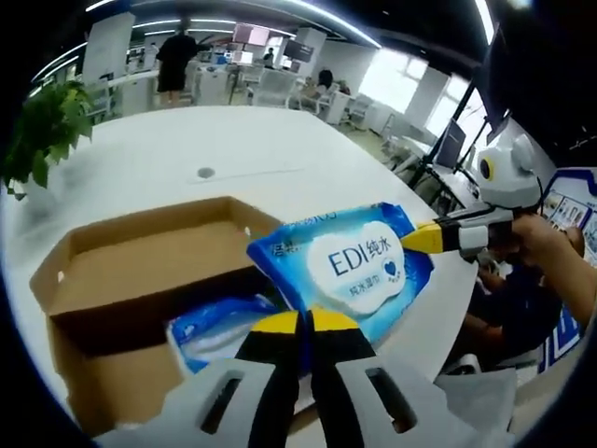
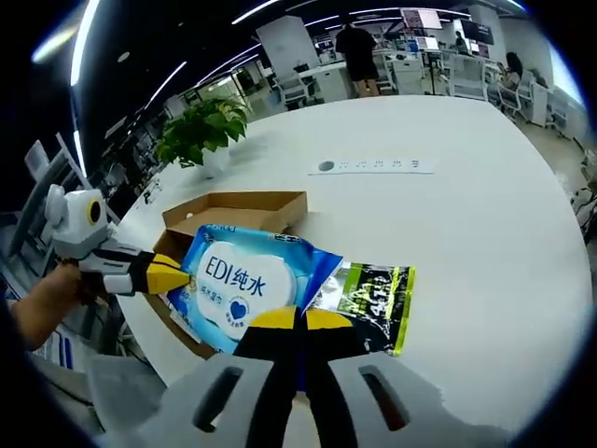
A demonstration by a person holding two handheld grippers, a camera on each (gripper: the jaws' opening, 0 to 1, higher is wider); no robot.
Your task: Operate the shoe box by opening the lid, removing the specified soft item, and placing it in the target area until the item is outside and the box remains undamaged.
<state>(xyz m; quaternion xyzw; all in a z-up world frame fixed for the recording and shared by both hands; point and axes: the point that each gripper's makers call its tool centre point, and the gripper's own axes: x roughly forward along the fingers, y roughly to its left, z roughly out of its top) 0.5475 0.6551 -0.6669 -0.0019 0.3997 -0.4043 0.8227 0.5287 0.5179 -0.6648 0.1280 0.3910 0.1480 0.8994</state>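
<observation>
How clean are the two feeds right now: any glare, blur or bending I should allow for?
Left gripper view: the window at upper right is blown out, the blue wipes pack is sharp with readable print, and the white table edge bows from fisheye. Right gripper view: ceiling strip lights flare, the pack is sharp, the silver pouch shows sheen, and the background is soft.

The blue wipes pack (image 1: 347, 266) covers a good part of the shoe box (image 1: 140, 271) opening — a second blue pack (image 1: 216, 329) inside is half hidden under it. In the right gripper view the pack (image 2: 244, 285) overlaps the green-black pouch (image 2: 371, 301), whose print is too small to read. People at the back (image 2: 356, 47) are blurry — no detail.
</observation>
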